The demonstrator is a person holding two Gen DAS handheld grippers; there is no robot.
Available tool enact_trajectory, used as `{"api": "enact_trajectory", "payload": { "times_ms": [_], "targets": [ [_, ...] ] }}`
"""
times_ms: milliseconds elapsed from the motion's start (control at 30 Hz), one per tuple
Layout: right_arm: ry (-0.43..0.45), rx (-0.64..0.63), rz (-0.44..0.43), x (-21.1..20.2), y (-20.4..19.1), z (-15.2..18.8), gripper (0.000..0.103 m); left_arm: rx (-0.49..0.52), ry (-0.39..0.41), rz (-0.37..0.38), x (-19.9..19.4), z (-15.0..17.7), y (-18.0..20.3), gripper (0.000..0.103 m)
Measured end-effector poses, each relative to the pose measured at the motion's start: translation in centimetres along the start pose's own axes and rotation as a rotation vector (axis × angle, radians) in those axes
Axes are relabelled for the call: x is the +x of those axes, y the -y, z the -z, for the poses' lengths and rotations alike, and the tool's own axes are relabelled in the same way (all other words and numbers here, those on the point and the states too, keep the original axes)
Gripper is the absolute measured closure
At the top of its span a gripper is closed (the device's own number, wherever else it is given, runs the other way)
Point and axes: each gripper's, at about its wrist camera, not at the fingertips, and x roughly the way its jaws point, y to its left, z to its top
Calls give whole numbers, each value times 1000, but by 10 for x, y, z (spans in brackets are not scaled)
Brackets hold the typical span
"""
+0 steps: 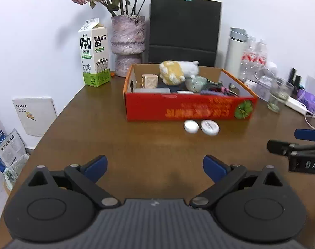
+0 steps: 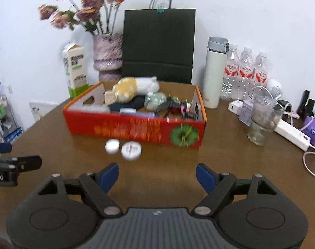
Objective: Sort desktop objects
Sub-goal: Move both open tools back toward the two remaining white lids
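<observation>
A: White wall at the back, brown wooden table point(image 1: 136, 145) under everything. What have you got in front of you?

B: The red cardboard box point(image 1: 188, 108) sits mid-frame, already crowded: a plush toy point(image 1: 178, 71), a small wooden cube point(image 1: 150, 81), a tangle of cables toward its right end. Just below its front wall, on bare wood, lie two small white round cases point(image 2: 124, 147), side by side and almost touching.

A: And your hands?

B: My left hand-held gripper point(image 1: 155, 167) is spread wide with nothing between its blue pads. My right hand-held gripper point(image 2: 157, 176) is likewise wide apart and empty. In the right view the cases lie up and left of my right pads.

A: So the cases go next?

B: That's my guess. They're low and smooth, so I'd come down over one only, pads on opposite edges, and keep off its neighbour so I don't nudge it away.

A: Anything to watch?

B: The box wall just behind them. I'd close low and lift straight.
</observation>
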Motion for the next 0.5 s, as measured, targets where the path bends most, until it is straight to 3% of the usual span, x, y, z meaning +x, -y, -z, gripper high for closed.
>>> {"api": "enact_trajectory", "payload": {
  "times_ms": [300, 500],
  "targets": [
    [-6, -12, 15, -47, -23, 81, 17, -40, 7, -4, -51, 76, 7, 1],
    [-11, 36, 30, -81, -27, 118, 16, -45, -10, -14, -71, 105, 6, 1]
  ]
}}
